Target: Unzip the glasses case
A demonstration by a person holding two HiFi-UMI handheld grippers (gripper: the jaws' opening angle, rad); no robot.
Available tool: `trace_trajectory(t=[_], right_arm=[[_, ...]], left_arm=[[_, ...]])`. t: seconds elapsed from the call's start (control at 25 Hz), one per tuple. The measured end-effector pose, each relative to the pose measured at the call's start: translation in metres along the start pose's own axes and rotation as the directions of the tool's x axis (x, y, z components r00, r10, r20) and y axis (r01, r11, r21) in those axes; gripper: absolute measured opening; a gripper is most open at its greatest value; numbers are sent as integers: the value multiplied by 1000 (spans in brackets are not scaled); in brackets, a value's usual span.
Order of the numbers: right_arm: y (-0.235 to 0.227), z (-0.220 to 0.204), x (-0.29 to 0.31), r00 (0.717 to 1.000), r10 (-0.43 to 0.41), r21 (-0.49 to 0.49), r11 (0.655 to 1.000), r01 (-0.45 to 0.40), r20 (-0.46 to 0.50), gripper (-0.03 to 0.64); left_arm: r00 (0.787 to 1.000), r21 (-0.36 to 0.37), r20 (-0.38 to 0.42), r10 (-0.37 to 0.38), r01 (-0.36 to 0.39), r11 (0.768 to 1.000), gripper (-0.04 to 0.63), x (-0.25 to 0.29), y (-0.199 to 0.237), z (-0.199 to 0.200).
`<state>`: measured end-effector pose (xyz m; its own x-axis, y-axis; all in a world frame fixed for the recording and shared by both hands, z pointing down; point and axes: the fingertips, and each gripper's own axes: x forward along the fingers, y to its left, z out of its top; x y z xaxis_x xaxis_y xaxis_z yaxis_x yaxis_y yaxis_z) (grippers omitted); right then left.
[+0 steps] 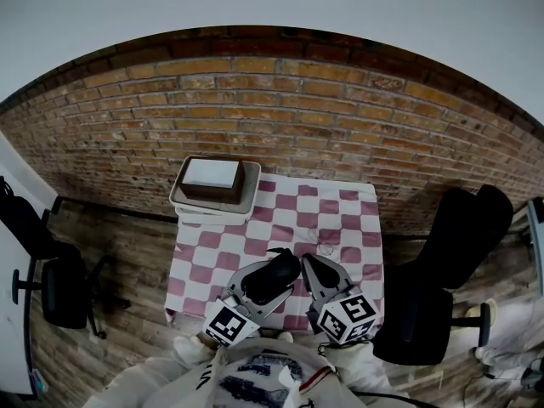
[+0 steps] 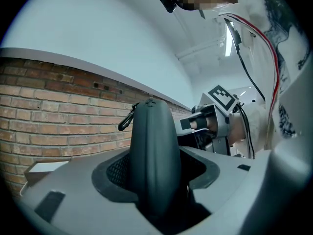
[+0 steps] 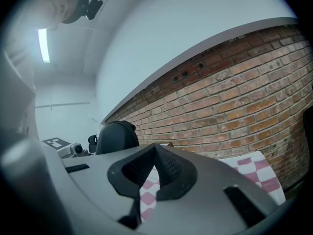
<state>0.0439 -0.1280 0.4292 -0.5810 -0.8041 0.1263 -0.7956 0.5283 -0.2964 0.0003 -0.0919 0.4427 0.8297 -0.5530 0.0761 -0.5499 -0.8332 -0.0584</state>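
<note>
The black glasses case [image 1: 277, 272] is held a little above the pink-and-white checked table [image 1: 327, 215], near its front edge. My left gripper [image 1: 267, 286] is shut on it. In the left gripper view the case [image 2: 152, 151] stands on edge between the pads, with a black clip [image 2: 126, 121] hanging from its top. My right gripper [image 1: 309, 262] is just right of the case with its jaws shut and nothing between them. In the right gripper view the shut pads [image 3: 164, 168] meet and the case [image 3: 116, 137] rises to their left. Whether the right tips touch the case cannot be told.
A white tray [image 1: 180, 204] holding a brown box with a white top [image 1: 212, 177] sits at the table's back left corner. A black office chair [image 1: 442, 262] stands right of the table, another chair [image 1: 51, 279] far left. A brick wall [image 1: 340, 109] runs behind.
</note>
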Motion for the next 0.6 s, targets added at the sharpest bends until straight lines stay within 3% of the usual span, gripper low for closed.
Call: trace_trajectory(t=[0.6], right_arm=[[12,4,2,999,52,-12,999,-51,13,14]], left_arm=[[1000,-9,-6,-25,25,1000,261,-1,-2,-2]])
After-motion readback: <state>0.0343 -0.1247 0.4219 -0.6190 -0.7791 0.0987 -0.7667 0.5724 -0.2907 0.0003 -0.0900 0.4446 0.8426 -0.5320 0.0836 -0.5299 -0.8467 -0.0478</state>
